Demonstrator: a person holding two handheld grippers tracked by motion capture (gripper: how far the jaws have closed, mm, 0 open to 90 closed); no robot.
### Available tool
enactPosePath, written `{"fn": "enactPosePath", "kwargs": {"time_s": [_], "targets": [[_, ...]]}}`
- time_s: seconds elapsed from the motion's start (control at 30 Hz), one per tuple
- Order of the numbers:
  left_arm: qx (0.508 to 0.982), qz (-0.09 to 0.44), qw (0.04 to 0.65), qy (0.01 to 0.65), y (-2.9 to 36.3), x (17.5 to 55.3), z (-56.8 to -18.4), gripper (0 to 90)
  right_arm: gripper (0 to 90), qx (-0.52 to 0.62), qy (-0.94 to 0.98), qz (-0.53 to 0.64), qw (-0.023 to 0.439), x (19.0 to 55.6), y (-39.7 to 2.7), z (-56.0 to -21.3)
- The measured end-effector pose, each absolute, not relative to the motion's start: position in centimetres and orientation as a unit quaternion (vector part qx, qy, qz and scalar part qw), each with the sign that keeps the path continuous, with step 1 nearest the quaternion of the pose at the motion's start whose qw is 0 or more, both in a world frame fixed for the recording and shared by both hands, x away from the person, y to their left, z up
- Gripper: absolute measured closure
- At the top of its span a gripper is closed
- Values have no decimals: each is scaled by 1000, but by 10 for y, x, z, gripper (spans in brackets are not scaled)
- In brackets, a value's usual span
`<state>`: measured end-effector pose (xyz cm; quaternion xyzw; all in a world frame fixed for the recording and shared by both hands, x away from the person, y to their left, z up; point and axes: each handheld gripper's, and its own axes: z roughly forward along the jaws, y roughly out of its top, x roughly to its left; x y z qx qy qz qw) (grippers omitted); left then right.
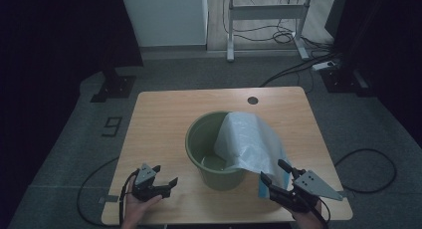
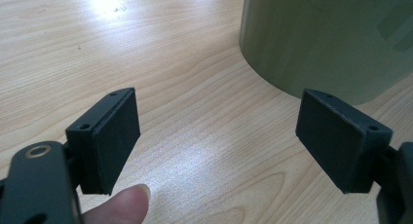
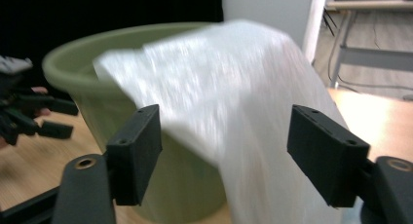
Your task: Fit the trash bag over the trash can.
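An olive-green bucket (image 1: 214, 152) stands in the middle of the wooden table (image 1: 164, 114). A white translucent plastic bag (image 1: 251, 139) is draped over its right rim and hangs down the outside to the tabletop. My left gripper (image 1: 165, 175) rests low near the front left, open, with nothing between its pads. In the left gripper view the left gripper (image 2: 216, 131) faces bare wood, with the bucket wall (image 2: 331, 39) ahead to the right. My right gripper (image 1: 274, 172) is open at the front right, beside the bag's lower edge. In the right gripper view the right gripper (image 3: 224, 146) frames the bag (image 3: 234, 87) and bucket (image 3: 122, 53) without touching them.
A round cable hole (image 1: 253, 100) sits near the table's far edge. Beyond the table are a white desk frame (image 1: 266, 12) and floor cables (image 1: 298, 64). A "9" mark (image 1: 113, 125) lies on the carpet to the left. The other gripper (image 3: 29, 112) appears left of the bucket.
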<state>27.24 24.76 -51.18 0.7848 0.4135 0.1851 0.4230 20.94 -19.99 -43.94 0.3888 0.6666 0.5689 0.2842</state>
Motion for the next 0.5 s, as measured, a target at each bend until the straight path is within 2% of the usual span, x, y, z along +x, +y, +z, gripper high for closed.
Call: {"fn": "enactPosePath", "kwargs": {"time_s": [0.33,0.5], "targets": [[786,185,421,413,247,272,-513,159,252,421,667,541,292,206,-210,-471],[786,184,420,414,247,272,-513,159,284,460,668,505,295,216,-217,-495]]}}
